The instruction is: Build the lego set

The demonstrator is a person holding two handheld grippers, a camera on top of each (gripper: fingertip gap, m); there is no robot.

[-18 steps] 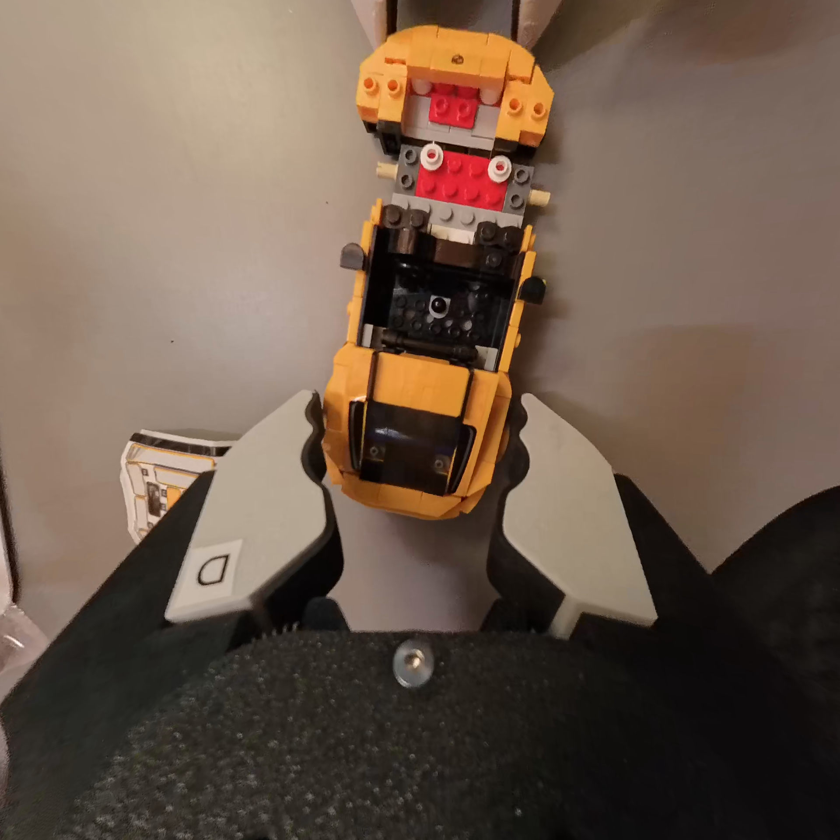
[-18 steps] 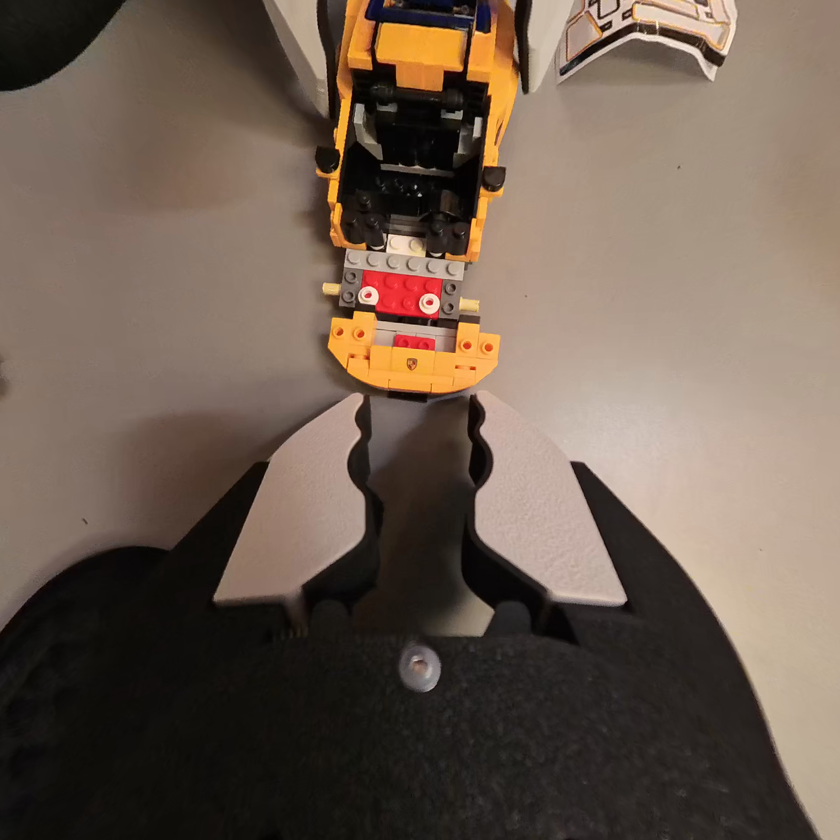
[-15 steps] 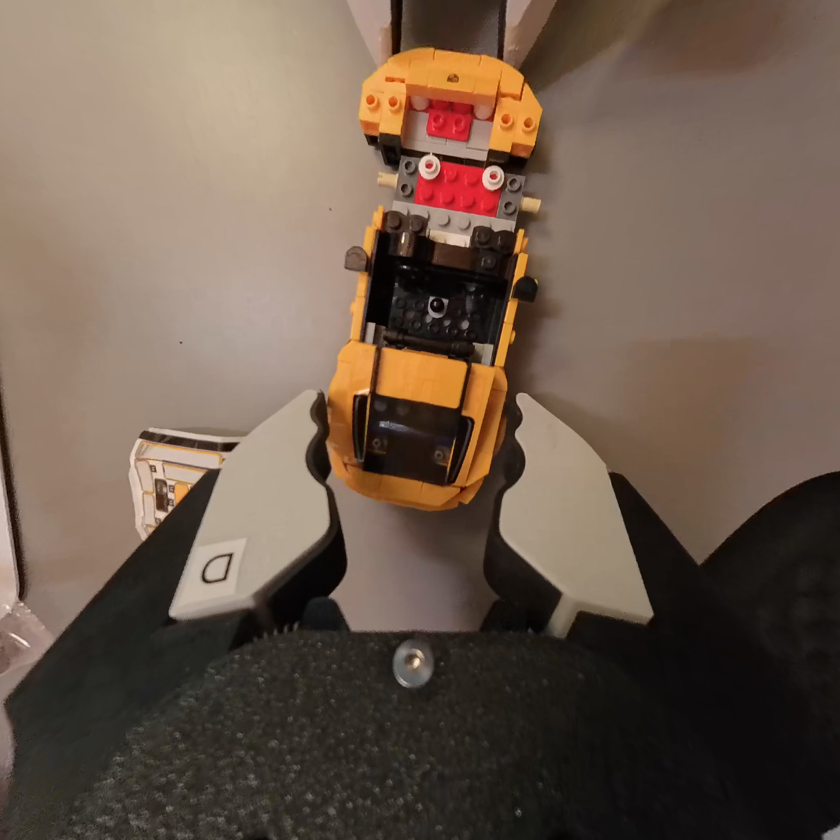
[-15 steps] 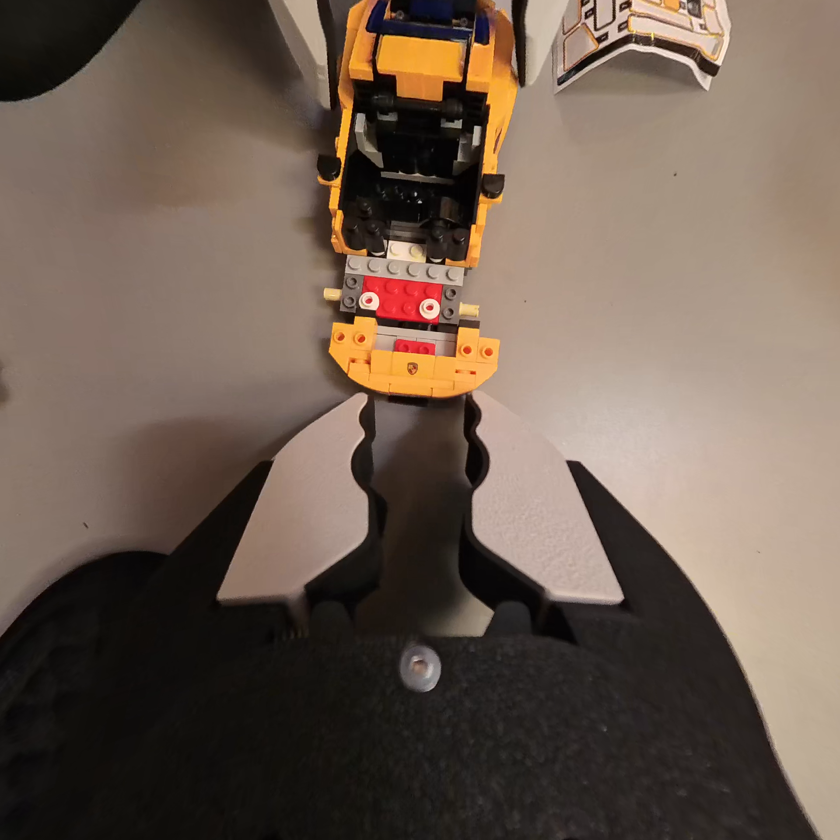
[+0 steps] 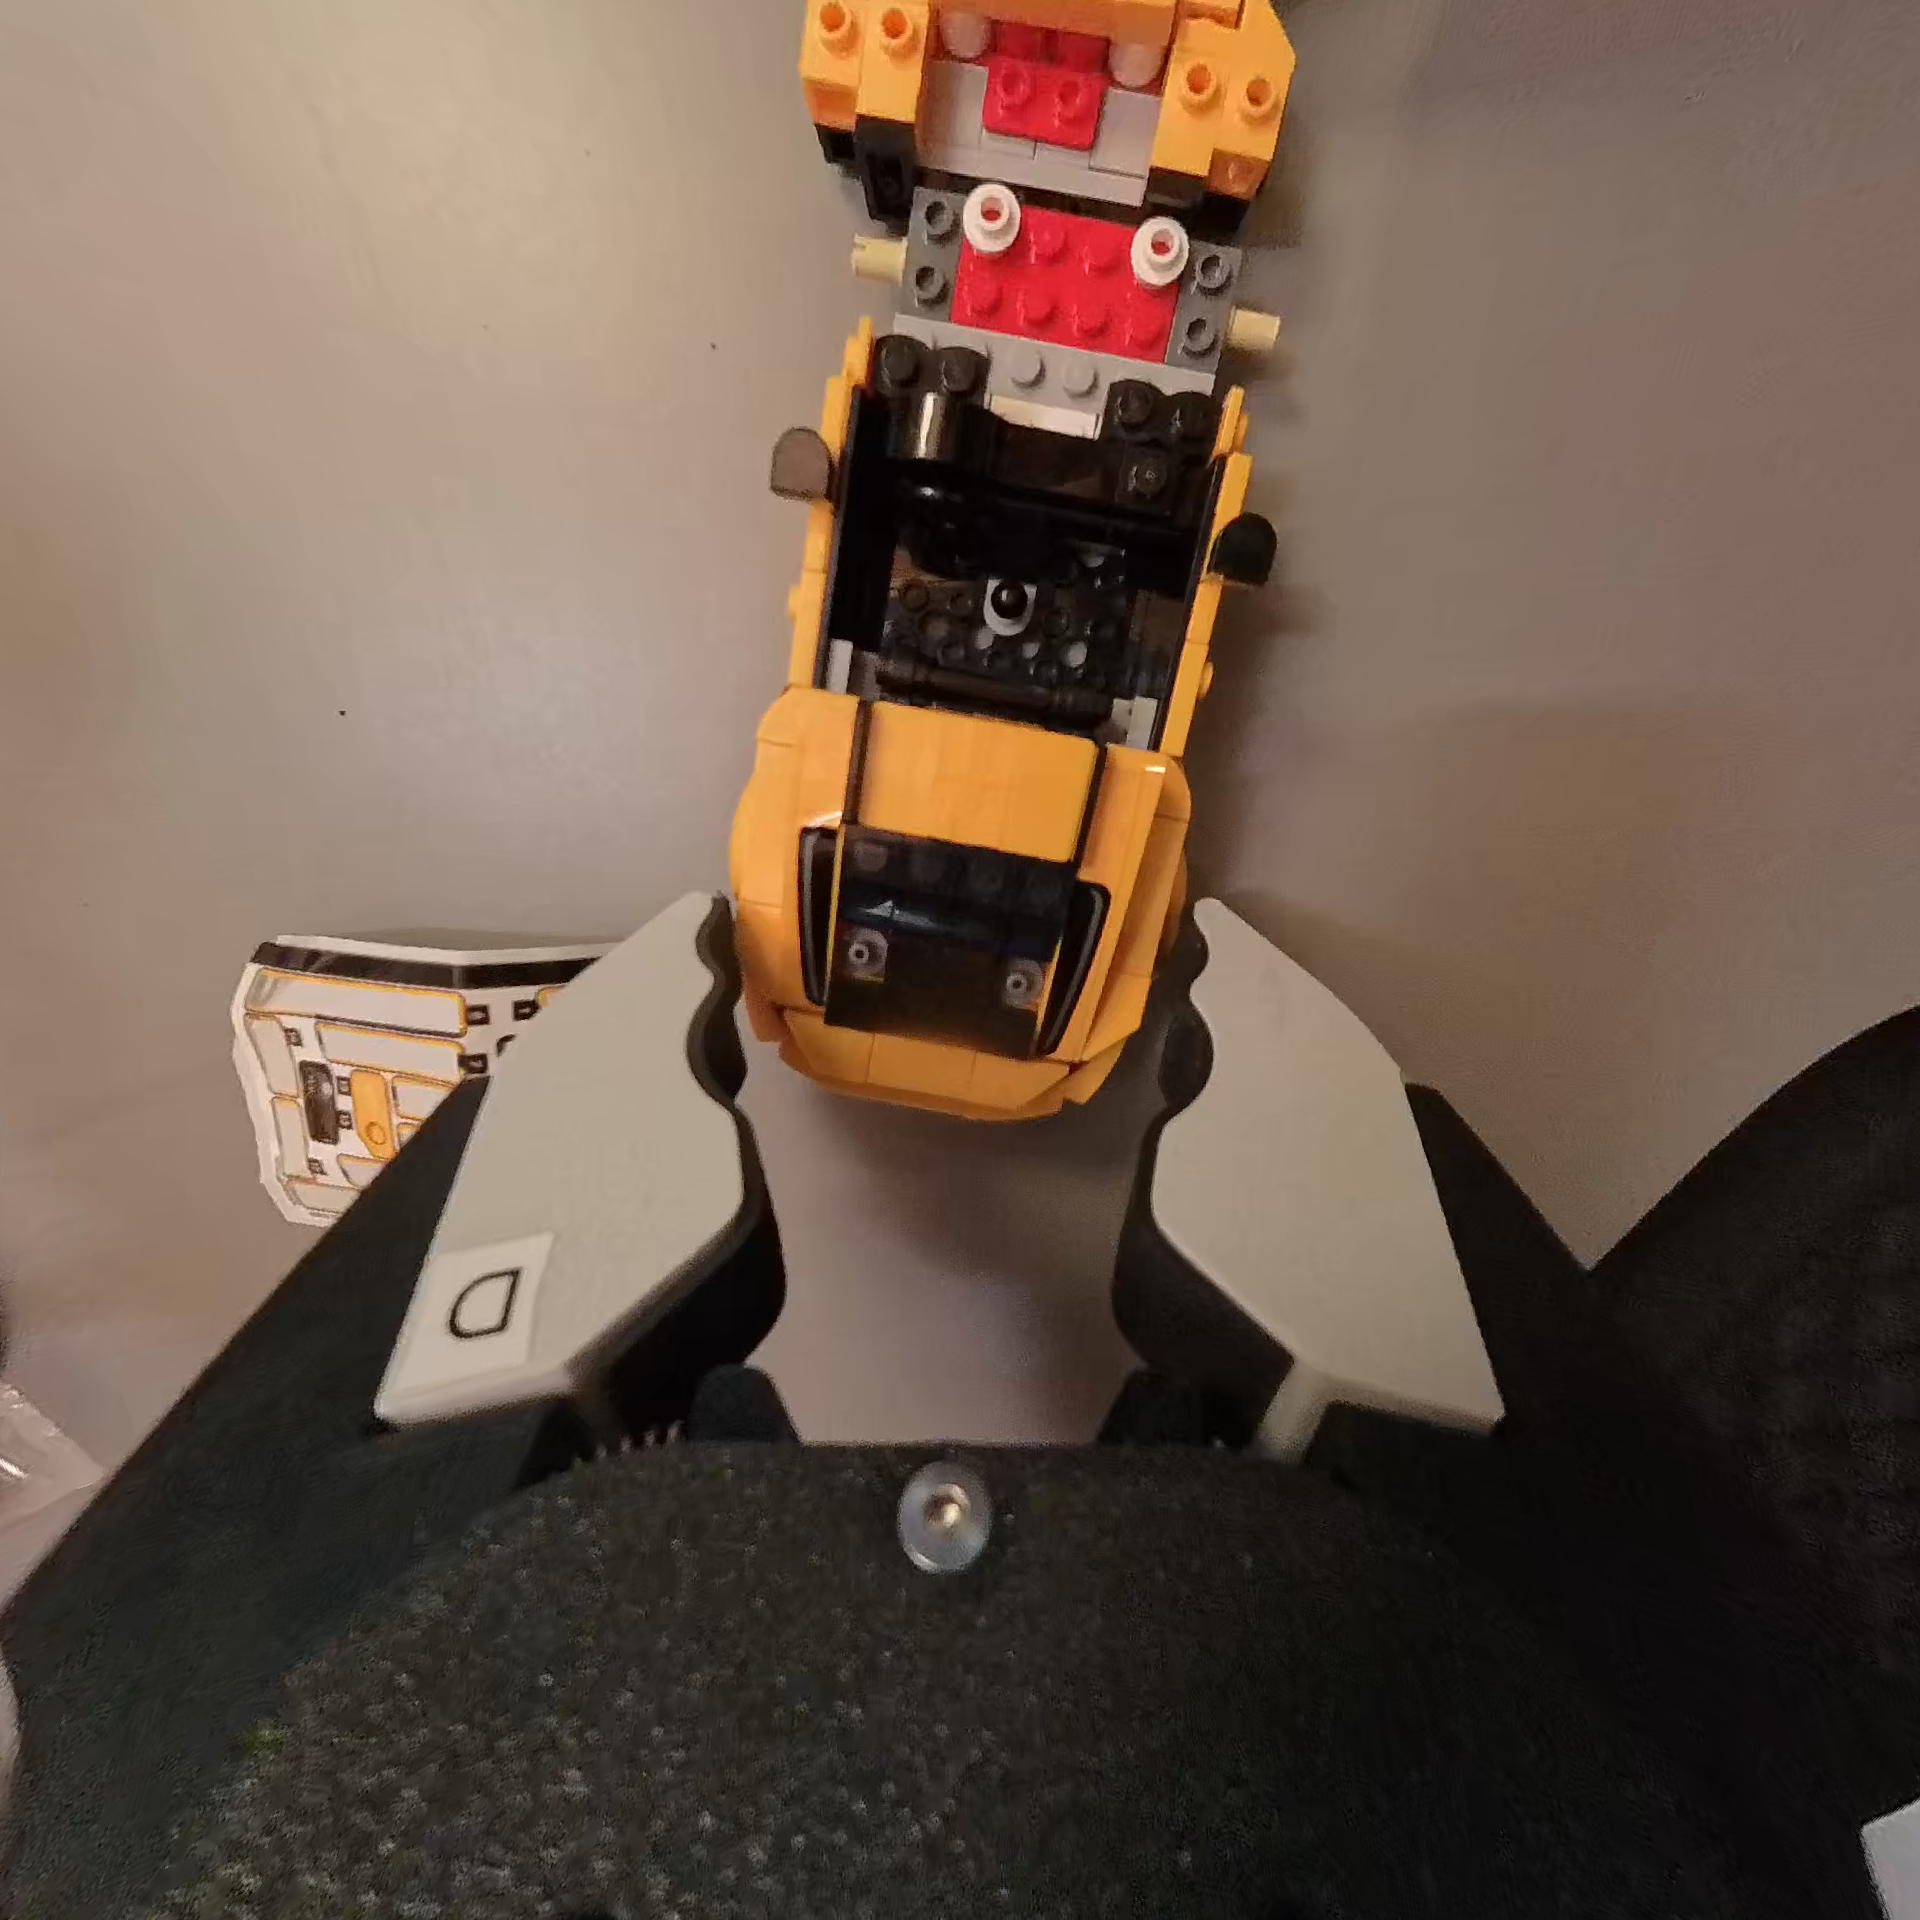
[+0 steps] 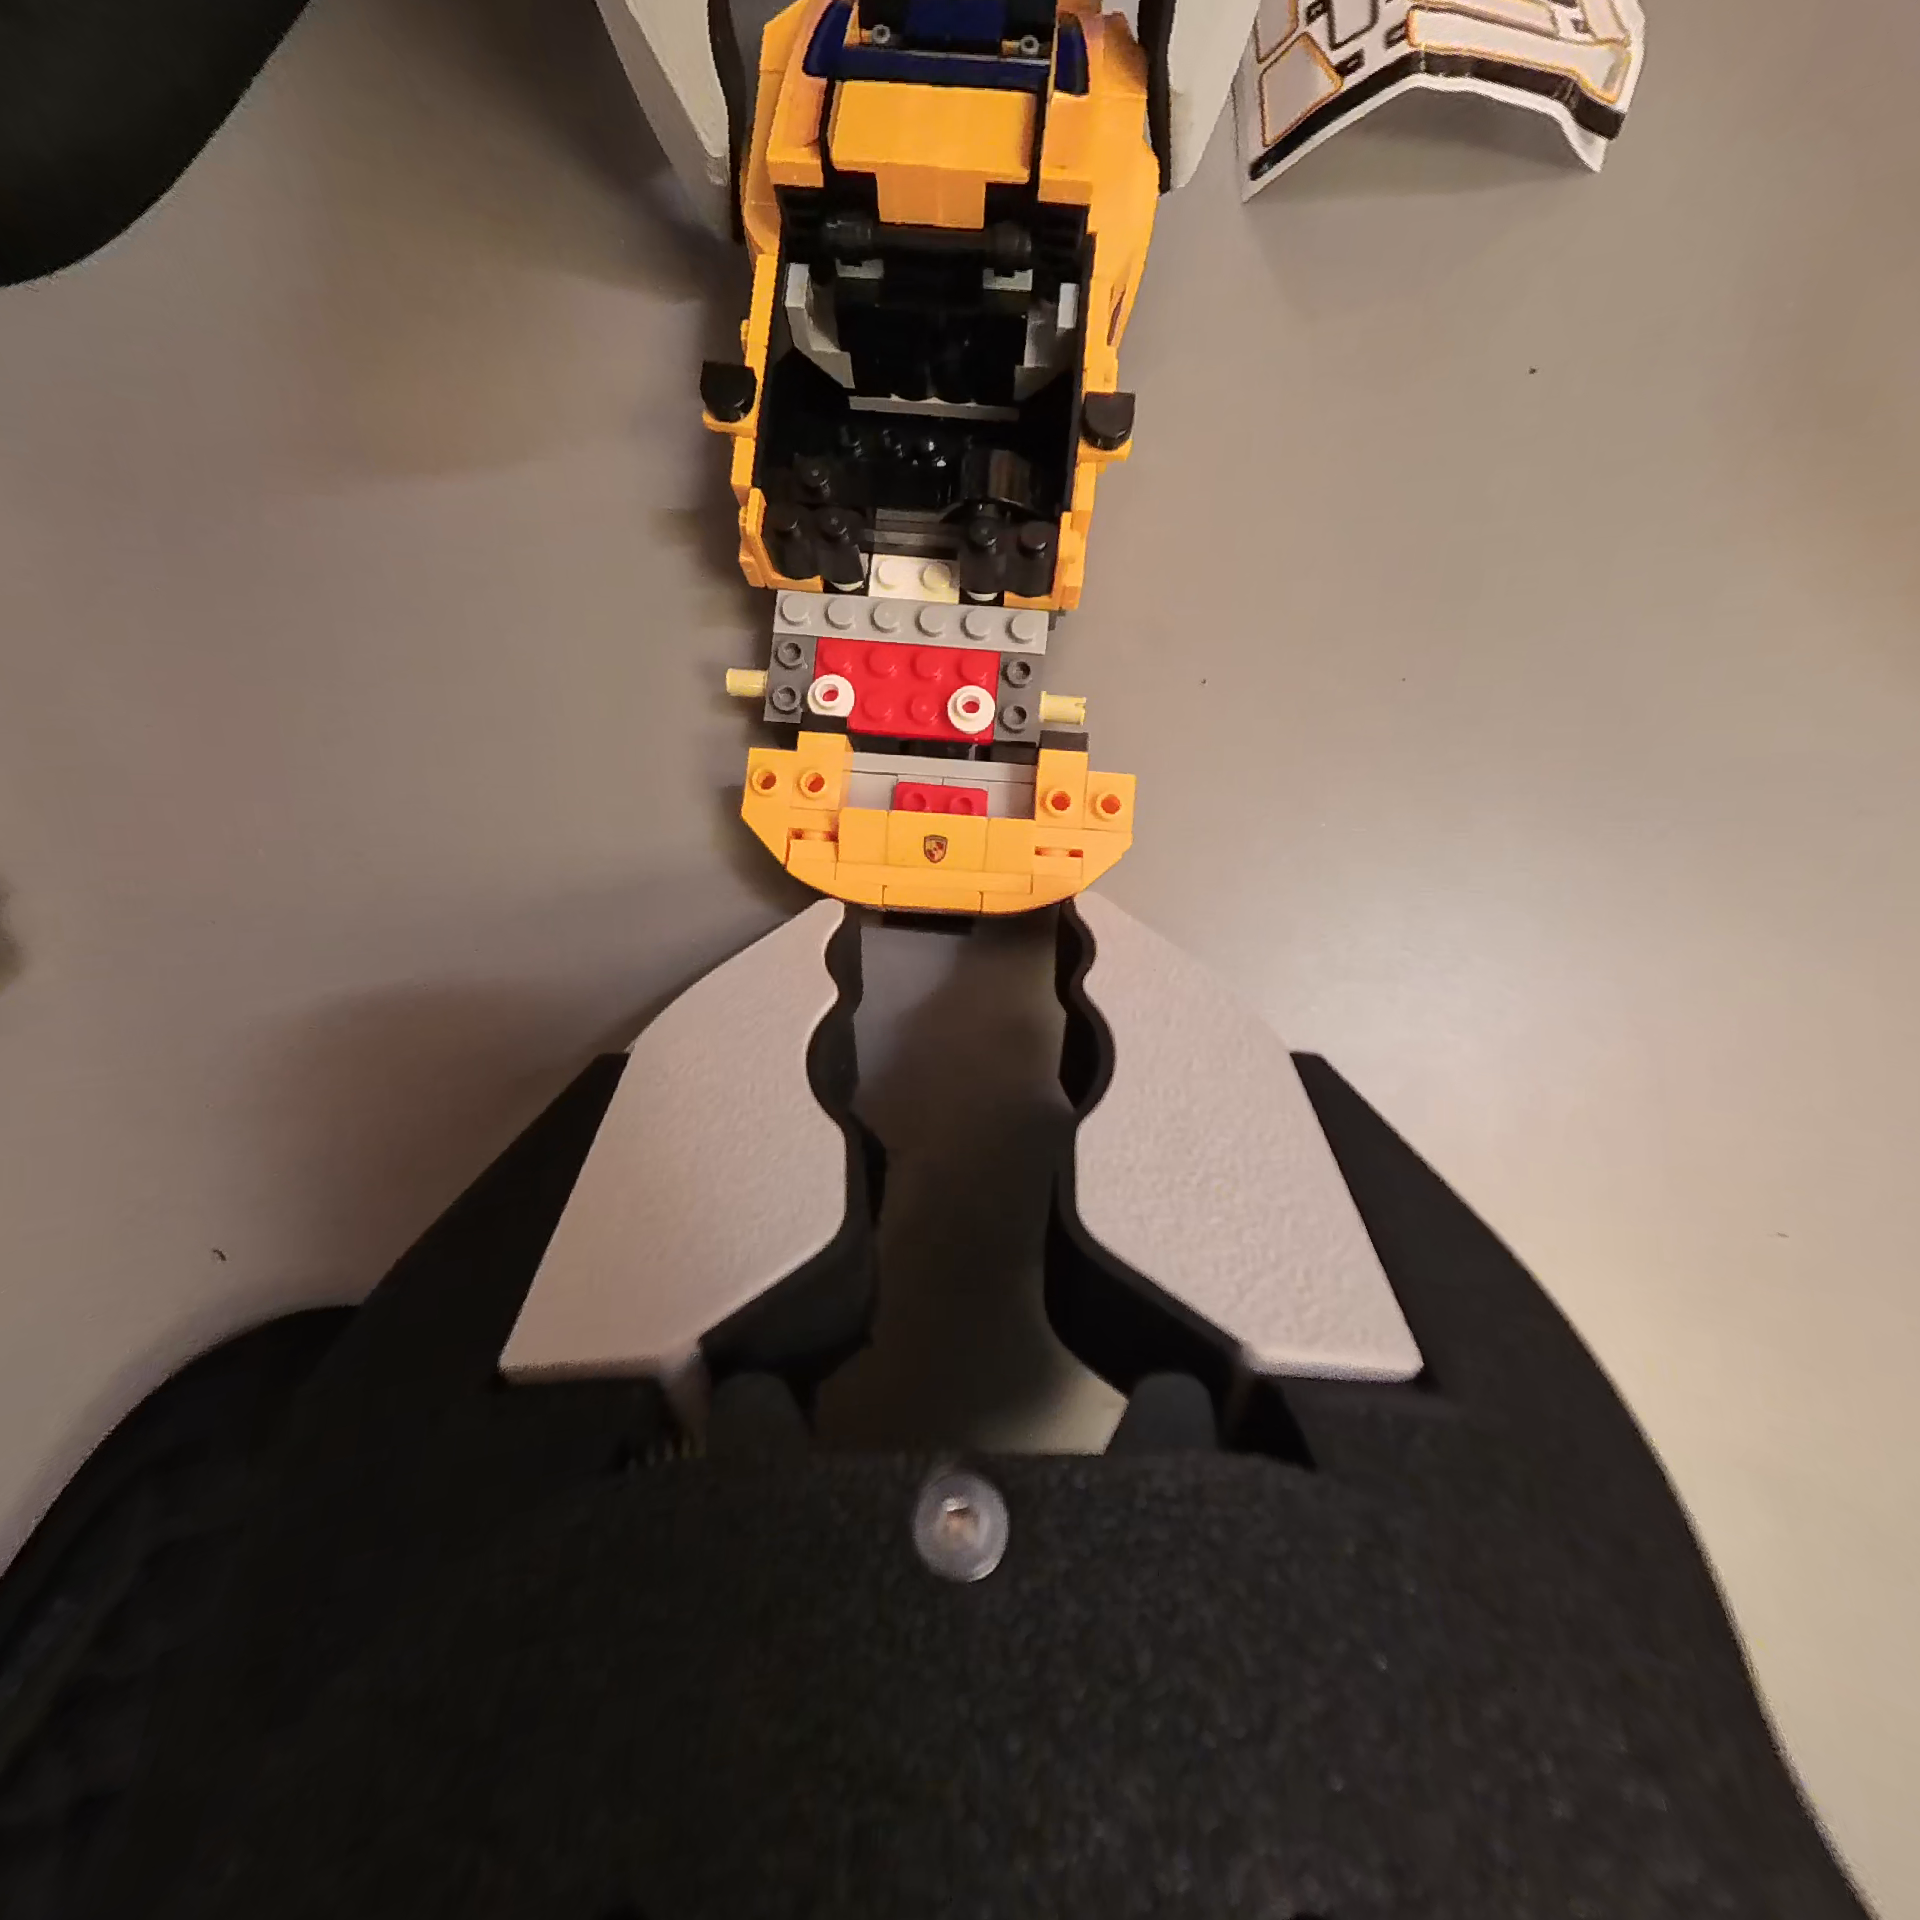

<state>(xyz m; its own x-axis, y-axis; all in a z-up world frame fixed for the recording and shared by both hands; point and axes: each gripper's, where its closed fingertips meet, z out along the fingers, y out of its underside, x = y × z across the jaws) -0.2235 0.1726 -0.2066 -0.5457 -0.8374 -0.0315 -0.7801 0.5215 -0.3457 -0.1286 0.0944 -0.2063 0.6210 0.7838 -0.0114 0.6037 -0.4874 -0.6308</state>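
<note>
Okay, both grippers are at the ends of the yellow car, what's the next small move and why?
Probably close the left gripper on the car's rear. Its open fingers flank the rear, the left one about touching, the right one with a small gap. The right gripper sits open just off the front bumper, gripping nothing, so the car isn't yet steadied.

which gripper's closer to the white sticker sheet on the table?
Left. The left gripper straddles the orange lego car's rear, right beside the white sticker sheet; the right gripper sits at the opposite end.

Grey fingers [image 5: 582, 1132], black foam body, silver screw [image 5: 943, 1515]
</note>
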